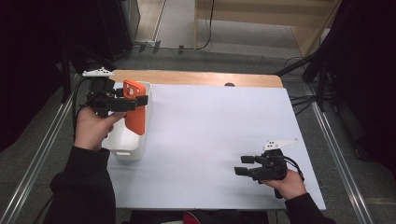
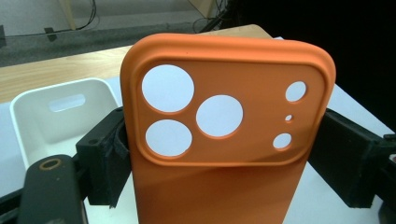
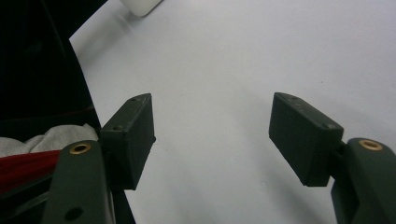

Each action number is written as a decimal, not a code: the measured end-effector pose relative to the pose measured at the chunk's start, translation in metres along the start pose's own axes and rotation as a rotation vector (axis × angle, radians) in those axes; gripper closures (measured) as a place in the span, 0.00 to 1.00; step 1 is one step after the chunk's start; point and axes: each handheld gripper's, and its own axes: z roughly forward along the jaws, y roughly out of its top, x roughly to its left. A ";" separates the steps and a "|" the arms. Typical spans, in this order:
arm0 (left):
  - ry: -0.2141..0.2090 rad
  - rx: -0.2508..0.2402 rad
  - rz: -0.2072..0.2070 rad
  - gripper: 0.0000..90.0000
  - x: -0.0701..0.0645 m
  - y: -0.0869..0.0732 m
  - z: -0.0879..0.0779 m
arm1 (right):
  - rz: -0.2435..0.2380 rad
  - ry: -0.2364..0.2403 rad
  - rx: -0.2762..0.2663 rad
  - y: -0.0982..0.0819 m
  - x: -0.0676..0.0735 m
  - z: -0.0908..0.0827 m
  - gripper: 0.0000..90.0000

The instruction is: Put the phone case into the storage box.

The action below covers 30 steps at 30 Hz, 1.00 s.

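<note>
White table (image 1: pixel 210 140) — left hand-held gripper (image 1: pixel 133 103) clamps orange phone case (image 1: pixel 135 114).

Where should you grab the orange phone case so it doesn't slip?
Grab the orange phone case by its two long side edges, coming in from the flat back, as the left tool does now. The case is thin and wide, so pads on the narrow edges, just below the camera holes, pinch it firmly. It is held upright over the white bin.
</note>
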 end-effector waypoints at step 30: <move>0.152 -0.072 -0.073 0.17 0.028 0.017 0.022 | 0.005 -0.001 -0.012 -0.001 -0.001 0.000 0.34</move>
